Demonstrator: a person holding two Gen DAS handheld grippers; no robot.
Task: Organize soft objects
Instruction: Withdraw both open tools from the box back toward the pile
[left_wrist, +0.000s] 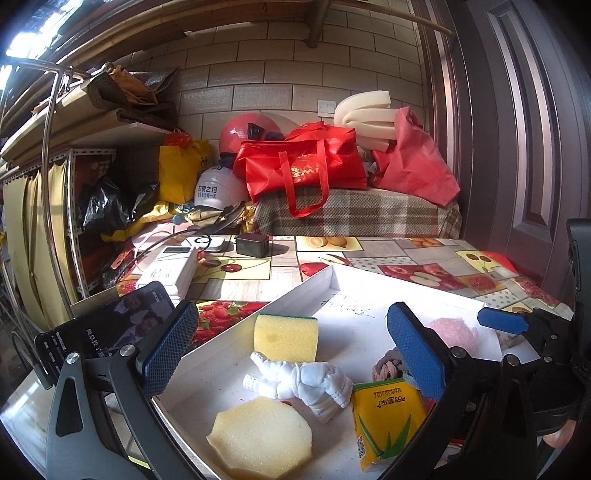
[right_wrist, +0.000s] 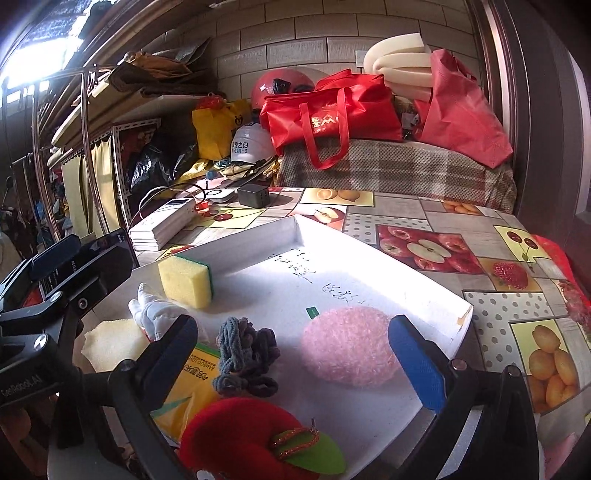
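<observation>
Soft objects (right_wrist: 347, 347) in white tray (right_wrist: 369, 254), both tongs (right_wrist: 295, 354) wide, empty

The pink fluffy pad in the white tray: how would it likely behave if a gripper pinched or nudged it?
The pink fluffy pad looks fuzzy and thick, so it would probably squash and feel light. Lying flat on the white tray, it should slide rather than roll. Its fibres probably give good grip.

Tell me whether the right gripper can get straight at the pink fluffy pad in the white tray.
Probably yes. The right gripper is open and holds nothing, and the pink fluffy pad lies flat in the white tray just ahead between its fingers. Nothing covers it; the grey hair ties sit apart on its left.
</observation>
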